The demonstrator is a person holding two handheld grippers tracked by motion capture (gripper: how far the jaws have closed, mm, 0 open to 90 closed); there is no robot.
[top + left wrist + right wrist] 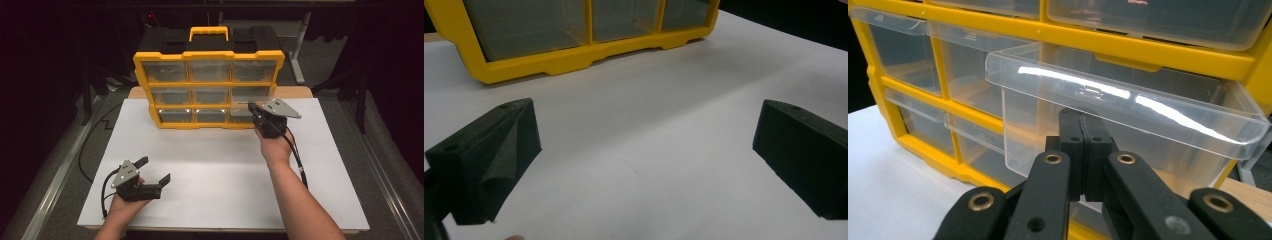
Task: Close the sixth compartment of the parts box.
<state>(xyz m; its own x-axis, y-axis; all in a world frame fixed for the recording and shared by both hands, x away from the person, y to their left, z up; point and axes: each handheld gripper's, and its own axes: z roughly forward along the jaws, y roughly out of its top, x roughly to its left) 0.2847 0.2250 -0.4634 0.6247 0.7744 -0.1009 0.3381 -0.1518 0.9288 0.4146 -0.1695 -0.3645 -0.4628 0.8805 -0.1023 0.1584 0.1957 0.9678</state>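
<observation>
A yellow organiser [209,85] with clear plastic drawers stands upright at the far side of the white sheet [215,170]. Its right-hand drawer in the middle row [1128,105] is slid part way out, and its clear lip overhangs my right gripper [1083,117]. That gripper [257,112] is shut, pads pressed together with nothing between them, its tips just under the lip against the drawer's front. My left gripper [156,170] rests open near the sheet's front left corner, well away from the organiser [574,55]. Nothing lies between the left gripper's [646,130] wide-spread jaws.
The sheet covers a wooden table [295,91] whose edge shows behind the organiser. A black case [165,40] sits behind the organiser. A cable [92,135] runs over the dark floor on the left, and a metal table leg [298,55] stands at the back right.
</observation>
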